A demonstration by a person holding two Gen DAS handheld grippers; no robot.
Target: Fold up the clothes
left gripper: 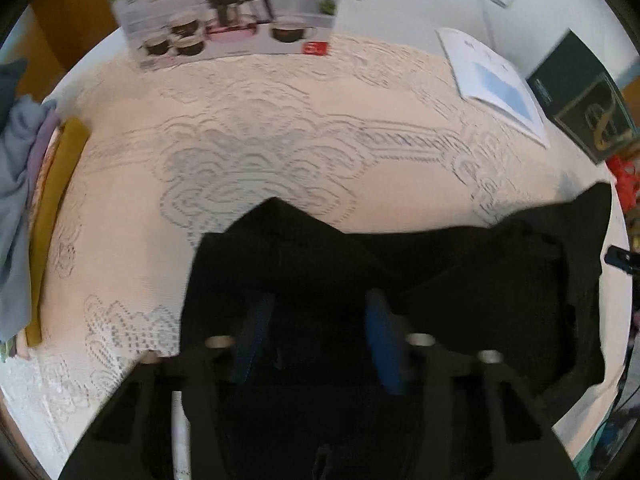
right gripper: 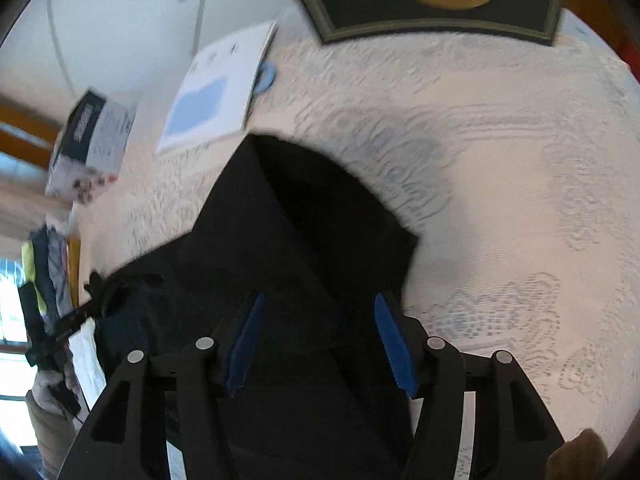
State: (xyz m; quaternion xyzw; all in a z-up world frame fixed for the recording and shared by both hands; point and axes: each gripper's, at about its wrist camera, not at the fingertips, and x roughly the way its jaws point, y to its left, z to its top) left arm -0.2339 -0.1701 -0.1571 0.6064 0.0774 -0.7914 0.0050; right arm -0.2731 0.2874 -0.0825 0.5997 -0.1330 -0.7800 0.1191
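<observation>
Right in the middle of the counter (left gripper: 280, 120), on its lacy cream cloth (right gripper: 500, 200), lies a black piece of clothing (left gripper: 460, 272), partly folded with a pointed corner sticking up. Both the left tongs (left gripper: 316, 344) and the right tongs (right gripper: 320, 344) hang over this black clothing with their blue pads spread apart, pinching nothing. Past the black clothing sit a white booklet with a blue square (left gripper: 496, 80), a box with pictures of pots (left gripper: 228, 12) and a dark green box (left gripper: 584, 96), and a pile of clothes (left gripper: 20, 180) lies off to its left.
</observation>
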